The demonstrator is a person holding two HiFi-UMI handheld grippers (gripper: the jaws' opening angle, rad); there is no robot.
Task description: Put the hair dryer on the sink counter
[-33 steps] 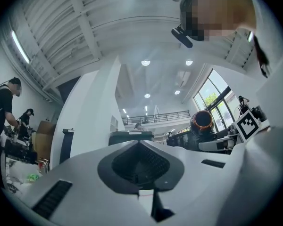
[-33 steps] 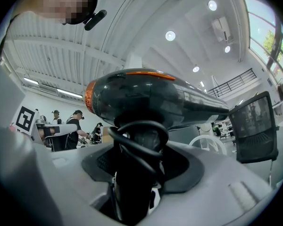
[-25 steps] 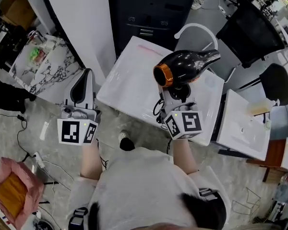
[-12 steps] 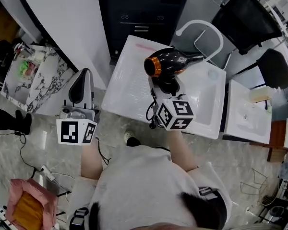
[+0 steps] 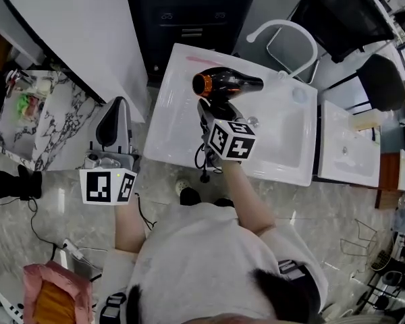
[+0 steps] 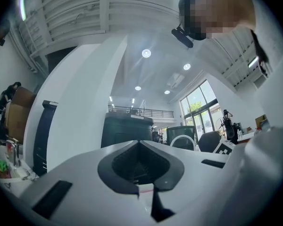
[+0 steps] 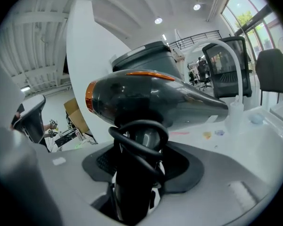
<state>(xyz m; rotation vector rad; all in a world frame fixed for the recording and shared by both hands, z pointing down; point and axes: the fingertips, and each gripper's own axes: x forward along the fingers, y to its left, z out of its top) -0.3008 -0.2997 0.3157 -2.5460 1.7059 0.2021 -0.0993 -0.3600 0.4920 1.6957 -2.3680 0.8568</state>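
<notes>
The right arm reaches forward over the counter (image 5: 177, 123). Its gripper (image 5: 211, 112) tips slightly down, jaws clamped on the handle of the dryer (image 5: 227, 84), with the cord (image 7: 132, 128) looped round that handle. The dryer lies crosswise just beyond the jaws, above the counter's flat left part, nozzle toward the basin (image 5: 277, 130). The left gripper (image 5: 115, 123) hangs beside the counter's left edge, jaws together, empty.

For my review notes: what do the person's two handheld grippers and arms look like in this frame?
The left tongs and right tongs are pale grey moulded shells with dark grey pads lining their inner faces. Each carries a white cube printed with black square markers. No cable shows running from either. The person wears a light short-sleeved T-shirt, leaving the forearms uncovered.
</notes>
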